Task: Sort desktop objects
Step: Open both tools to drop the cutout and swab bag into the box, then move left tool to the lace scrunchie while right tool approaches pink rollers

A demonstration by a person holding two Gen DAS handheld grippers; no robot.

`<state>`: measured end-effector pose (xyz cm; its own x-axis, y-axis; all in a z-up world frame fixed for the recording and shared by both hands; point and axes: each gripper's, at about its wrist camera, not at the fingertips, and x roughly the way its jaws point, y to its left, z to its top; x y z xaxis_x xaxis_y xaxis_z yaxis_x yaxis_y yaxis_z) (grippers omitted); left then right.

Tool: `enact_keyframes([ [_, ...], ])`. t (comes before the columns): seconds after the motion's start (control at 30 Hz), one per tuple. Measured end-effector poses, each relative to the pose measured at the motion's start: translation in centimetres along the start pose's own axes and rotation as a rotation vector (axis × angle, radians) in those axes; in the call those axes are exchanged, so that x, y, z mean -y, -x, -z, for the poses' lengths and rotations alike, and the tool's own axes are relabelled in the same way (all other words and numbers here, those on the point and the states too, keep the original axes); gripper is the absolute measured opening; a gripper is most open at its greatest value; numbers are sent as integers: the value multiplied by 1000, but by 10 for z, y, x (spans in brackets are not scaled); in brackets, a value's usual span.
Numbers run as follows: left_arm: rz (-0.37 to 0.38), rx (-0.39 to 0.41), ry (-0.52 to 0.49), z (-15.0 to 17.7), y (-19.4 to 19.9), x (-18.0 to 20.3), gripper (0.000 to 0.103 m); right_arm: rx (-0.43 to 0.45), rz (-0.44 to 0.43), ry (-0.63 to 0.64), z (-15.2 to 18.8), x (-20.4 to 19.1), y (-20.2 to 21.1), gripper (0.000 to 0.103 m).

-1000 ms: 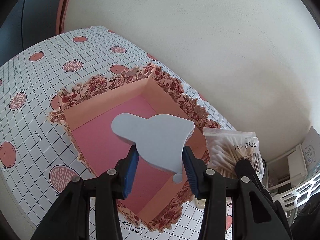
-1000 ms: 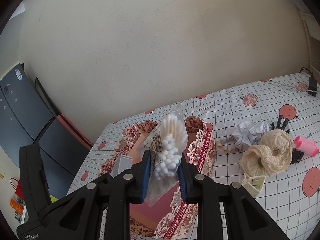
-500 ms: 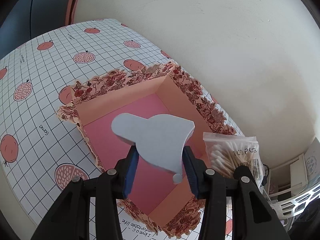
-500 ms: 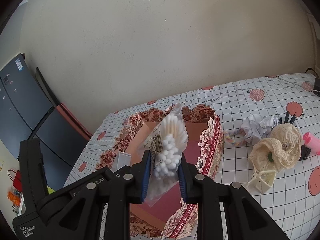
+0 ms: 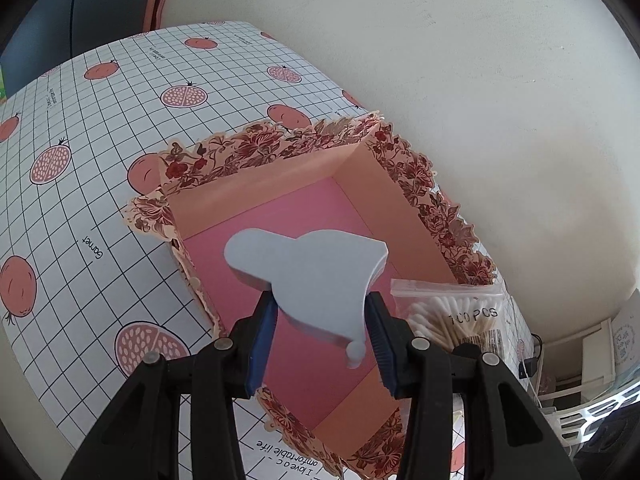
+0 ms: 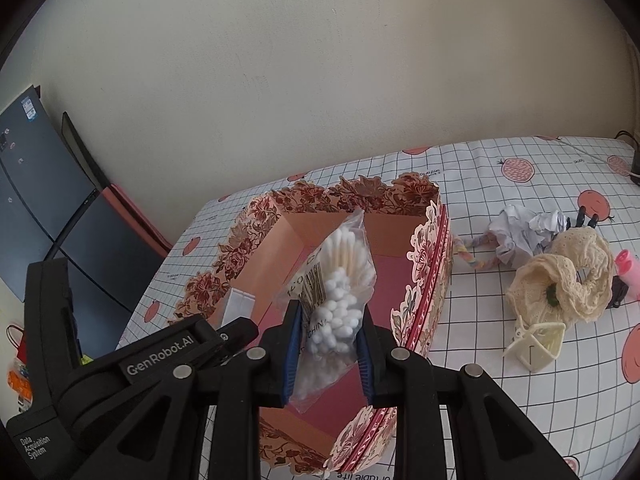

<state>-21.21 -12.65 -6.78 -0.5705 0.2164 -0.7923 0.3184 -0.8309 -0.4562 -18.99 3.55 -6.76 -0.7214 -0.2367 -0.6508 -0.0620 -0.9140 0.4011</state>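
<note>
While clamped: foam cutout, swabs.

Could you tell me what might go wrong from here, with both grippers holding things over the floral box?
1. Both grippers are over the same box, close together, so the left gripper and the right gripper could bump.
2. The bag of cotton swabs is soft and pinched low, so it may flop onto the box's wall when released.
3. The flat blue foam shape could land leaning on the wall.
</note>
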Motion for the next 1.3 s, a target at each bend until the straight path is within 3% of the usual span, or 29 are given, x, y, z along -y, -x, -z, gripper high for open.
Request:
enact_keyframes([
  [0.63,11,-4,-3,-1,2,4,47,15,22,7,-7,8,12,30],
  [0.97,3,31,-43,1,10,20,73,66,34,29,-22,22,41,30],
  [1.17,18,76,-101,5,20,40,81,108,61,8,-38,47,68,30],
  [1.3,29,116,-162,10,28,58,86,139,72,-17,-51,71,89,38],
])
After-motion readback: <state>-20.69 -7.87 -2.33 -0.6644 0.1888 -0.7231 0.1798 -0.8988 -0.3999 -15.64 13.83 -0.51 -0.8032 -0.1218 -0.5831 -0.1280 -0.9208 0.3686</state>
